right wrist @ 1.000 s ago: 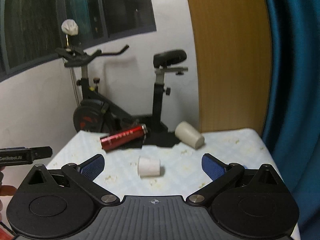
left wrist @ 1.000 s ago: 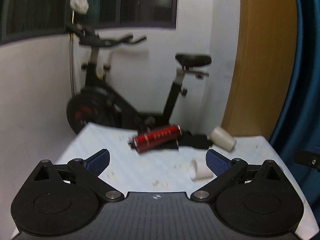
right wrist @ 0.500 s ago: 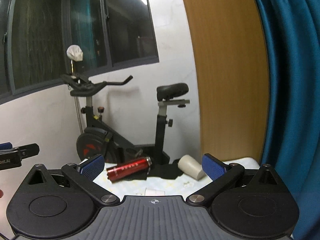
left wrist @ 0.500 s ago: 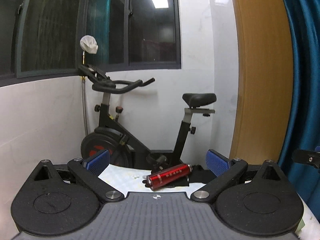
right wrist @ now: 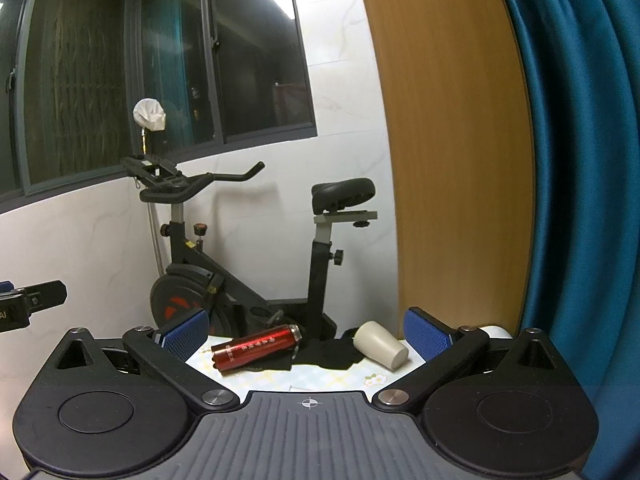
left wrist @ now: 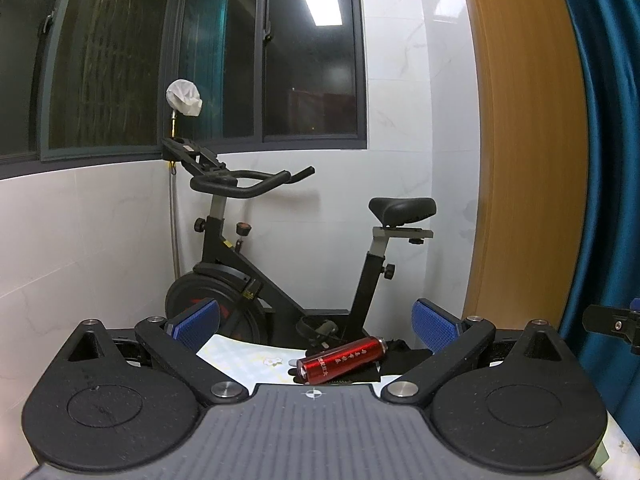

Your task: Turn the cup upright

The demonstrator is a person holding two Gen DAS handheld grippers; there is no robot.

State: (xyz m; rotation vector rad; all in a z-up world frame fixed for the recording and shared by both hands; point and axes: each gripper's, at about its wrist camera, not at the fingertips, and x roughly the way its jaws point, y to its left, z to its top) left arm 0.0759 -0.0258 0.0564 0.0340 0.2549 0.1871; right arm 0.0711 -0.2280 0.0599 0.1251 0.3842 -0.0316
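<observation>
The right gripper [right wrist: 306, 328] has its jaws spread wide with nothing between them, aimed level over the table [right wrist: 332, 380]. The beige cup [right wrist: 380, 344] lies on its side just inside the right fingertip [right wrist: 425, 332], low and far-right of the gripper's centre line. Its long axis runs from far-left to near-right, with the narrow closed base toward the near right and the mouth turned away toward the black cloth [right wrist: 324, 354] it rests against.

The left gripper [left wrist: 316, 322] is equally wide apart and empty, but the cup is not visible in its view, so I judge the right hand the nearer and better placed; it would need to dip down and shift right to straddle the cup across that axis.

Counted now: one beige cup, one red bottle [right wrist: 256, 347] lying on its side left of the cup, one black cloth, one exercise bike [right wrist: 248, 260] behind the table.
</observation>
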